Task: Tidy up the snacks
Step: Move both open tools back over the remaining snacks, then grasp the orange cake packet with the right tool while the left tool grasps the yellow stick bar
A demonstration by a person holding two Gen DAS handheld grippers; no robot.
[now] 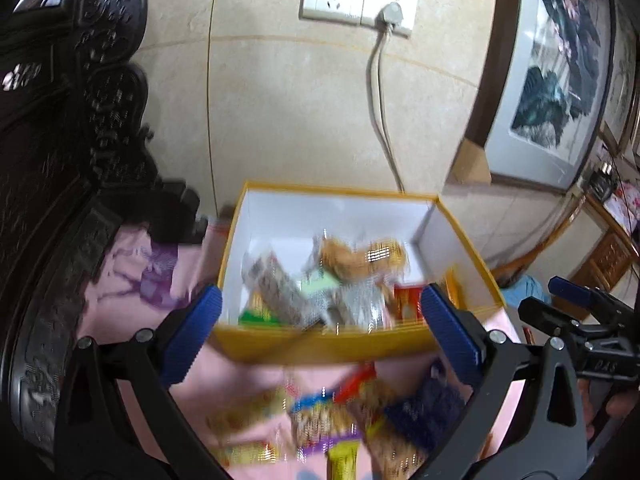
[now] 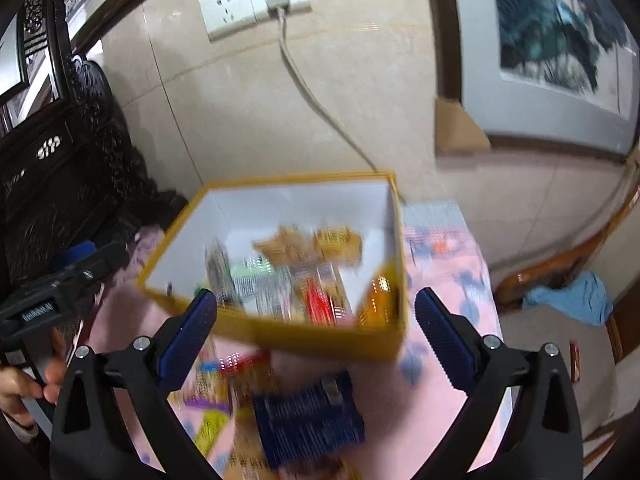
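Note:
A yellow box (image 1: 320, 346) with white inner walls stands on a pink tablecloth and holds several snack packets (image 1: 320, 288). More loose snack packets (image 1: 340, 416) lie on the cloth in front of it, among them a dark blue packet (image 2: 308, 420). My left gripper (image 1: 320, 336) hangs open above the box's near wall, nothing between its blue pads. My right gripper (image 2: 316, 330) is open too, over the box's (image 2: 332, 338) front edge and the loose packets, holding nothing. Both views are blurred by motion.
A dark carved wooden cabinet (image 1: 60, 160) rises at the left. Behind the box is a tiled wall with a socket and plugged cable (image 1: 380, 92). A framed picture (image 1: 556, 68) leans at the right. A hand (image 2: 24, 392) holds the other gripper at the left.

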